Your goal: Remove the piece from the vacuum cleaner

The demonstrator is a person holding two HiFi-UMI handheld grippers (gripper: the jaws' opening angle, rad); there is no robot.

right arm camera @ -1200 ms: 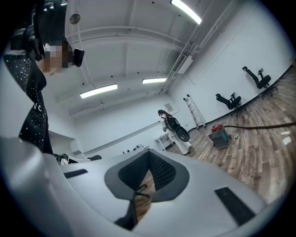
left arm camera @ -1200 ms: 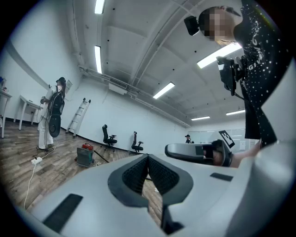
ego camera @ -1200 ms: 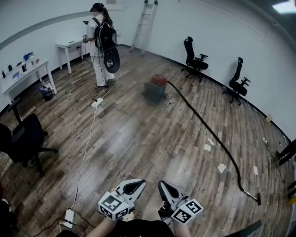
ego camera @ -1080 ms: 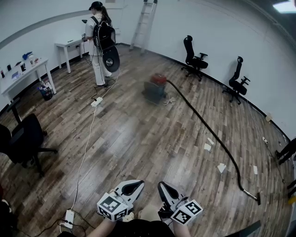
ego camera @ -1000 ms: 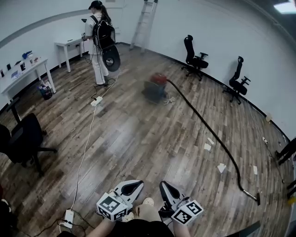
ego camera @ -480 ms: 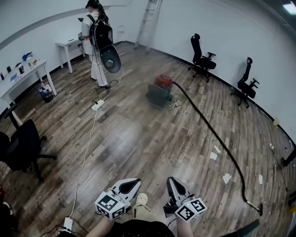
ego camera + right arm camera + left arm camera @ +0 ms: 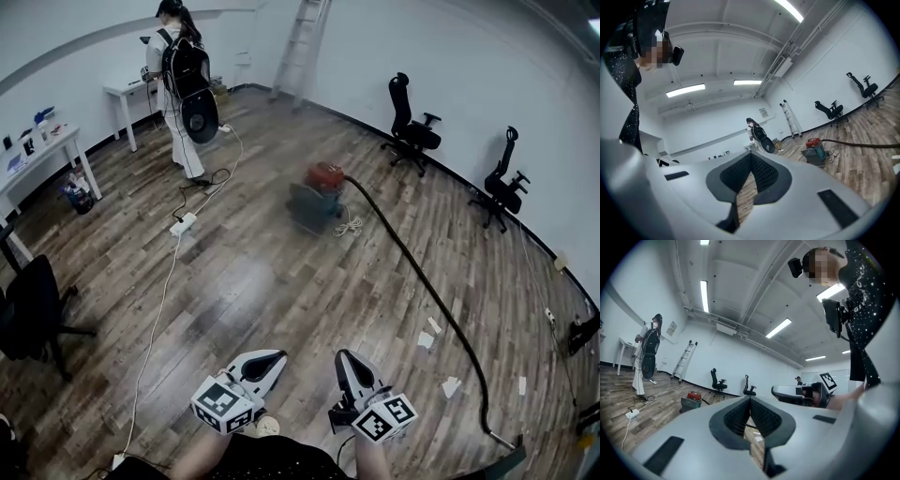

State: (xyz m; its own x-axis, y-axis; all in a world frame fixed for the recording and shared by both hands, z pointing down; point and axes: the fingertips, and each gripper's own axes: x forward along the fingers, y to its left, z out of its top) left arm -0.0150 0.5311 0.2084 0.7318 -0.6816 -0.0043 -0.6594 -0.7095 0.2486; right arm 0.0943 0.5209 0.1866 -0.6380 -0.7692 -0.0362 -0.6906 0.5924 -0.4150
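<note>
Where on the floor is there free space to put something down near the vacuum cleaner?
Bare floor lies between the white cable and the black hose, before the vacuum cleaner. Crowded beside the hose, where paper scraps lie.

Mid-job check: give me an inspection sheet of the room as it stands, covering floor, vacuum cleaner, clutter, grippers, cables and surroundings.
Surface: wooden floor.
Job's things: vacuum cleaner stands mid-room, far from both grippers; its black hose runs across the floor to a nozzle at right.
Clutter: paper scraps beside the hose.
Grippers: left gripper and right gripper both shut, empty, pointing level into the room.
Cables: white extension cord with power strip crosses the floor at left; coiled cord by the vacuum cleaner.
Surroundings: person with backpack, ladder, office chairs, tables.
</note>
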